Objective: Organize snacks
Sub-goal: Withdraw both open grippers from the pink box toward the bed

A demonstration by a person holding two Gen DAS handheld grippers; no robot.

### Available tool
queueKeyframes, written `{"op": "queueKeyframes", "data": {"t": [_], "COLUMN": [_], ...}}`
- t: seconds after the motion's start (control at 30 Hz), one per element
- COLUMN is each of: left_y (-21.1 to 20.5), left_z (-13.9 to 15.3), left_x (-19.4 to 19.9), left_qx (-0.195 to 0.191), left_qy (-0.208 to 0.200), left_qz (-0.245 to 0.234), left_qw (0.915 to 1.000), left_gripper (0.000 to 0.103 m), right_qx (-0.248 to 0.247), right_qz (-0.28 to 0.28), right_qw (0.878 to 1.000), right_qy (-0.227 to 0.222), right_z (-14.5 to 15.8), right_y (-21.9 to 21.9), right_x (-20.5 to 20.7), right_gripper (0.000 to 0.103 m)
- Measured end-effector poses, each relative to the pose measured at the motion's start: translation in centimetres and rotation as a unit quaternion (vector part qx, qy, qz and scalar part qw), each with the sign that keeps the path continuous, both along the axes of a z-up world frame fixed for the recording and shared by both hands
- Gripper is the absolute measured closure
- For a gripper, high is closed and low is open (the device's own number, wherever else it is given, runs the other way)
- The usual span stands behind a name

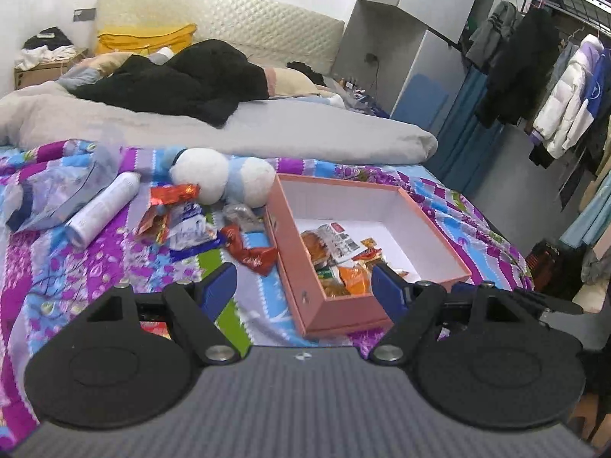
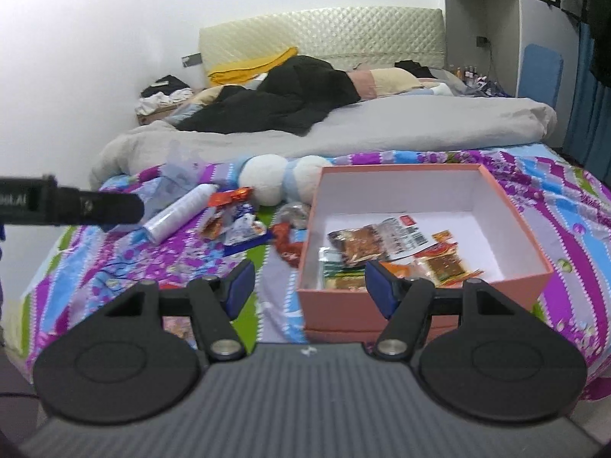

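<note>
Now | pink box (image 2: 382,305): upright, open top | snack packets (image 2: 382,246): flat inside

My box (image 2: 420,301) looks like matt pink cardboard; the snack wrappers (image 1: 252,255) are glossy foil, the toy (image 1: 221,179) fluffy plush, the bedsheet (image 1: 76,278) printed cloth.

Snack packets (image 1: 336,263) in pink box (image 1: 305,305): labels too blurry/small to read.
</note>
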State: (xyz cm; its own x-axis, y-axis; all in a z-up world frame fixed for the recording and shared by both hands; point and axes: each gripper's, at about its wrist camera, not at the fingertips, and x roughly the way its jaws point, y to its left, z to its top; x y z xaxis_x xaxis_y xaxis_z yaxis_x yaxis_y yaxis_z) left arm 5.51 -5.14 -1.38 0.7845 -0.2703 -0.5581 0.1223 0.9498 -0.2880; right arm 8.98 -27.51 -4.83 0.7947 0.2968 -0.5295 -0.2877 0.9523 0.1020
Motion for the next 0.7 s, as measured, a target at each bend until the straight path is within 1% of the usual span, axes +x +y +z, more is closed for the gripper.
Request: {"op": "queueKeyframes", "data": {"t": [0.13, 0.23, 0.3, 0.4, 0.53, 0.63, 0.7], "left_y": [0.8, 1.7, 2.4, 3.2, 4.1, 4.4, 4.7], "left_z": [-0.6, -1.3, -1.8, -2.4, -3.3, -3.5, -3.6], "left_x": [-2.7, -3.7, -4.4, -5.1, -5.6, -5.7, -5.6], "left_qx": [0.006, 0.005, 0.015, 0.017, 0.025, 0.024, 0.022], "left_qy": [0.001, 0.012, 0.018, 0.030, 0.041, 0.043, 0.046], "left_qz": [0.018, 0.034, 0.047, 0.054, 0.068, 0.073, 0.076], "left_qw": [0.9998, 0.9994, 0.9986, 0.9980, 0.9966, 0.9961, 0.9958], "left_gripper": [0.022, 0.022, 0.022, 0.022, 0.022, 0.021, 0.020], "right_qx": [0.006, 0.016, 0.021, 0.035, 0.014, 0.010, 0.007], "right_qz": [0.014, 0.022, 0.022, 0.030, 0.050, 0.057, 0.060], "right_qw": [1.000, 1.000, 0.999, 0.999, 0.999, 0.998, 0.998], "right_qy": [-0.004, -0.013, -0.015, -0.007, -0.008, -0.002, 0.000], "right_z": [-0.1, -0.3, -0.8, -1.5, -2.2, -2.6, -2.8], "right_y": [1.1, 1.6, 2.1, 2.7, 3.9, 4.4, 4.8], "right_x": [-1.6, -2.7, -3.3, -3.7, -4.2, -4.4, -4.4], "right_gripper": [0.037, 0.037, 0.037, 0.037, 0.037, 0.037, 0.037]}}
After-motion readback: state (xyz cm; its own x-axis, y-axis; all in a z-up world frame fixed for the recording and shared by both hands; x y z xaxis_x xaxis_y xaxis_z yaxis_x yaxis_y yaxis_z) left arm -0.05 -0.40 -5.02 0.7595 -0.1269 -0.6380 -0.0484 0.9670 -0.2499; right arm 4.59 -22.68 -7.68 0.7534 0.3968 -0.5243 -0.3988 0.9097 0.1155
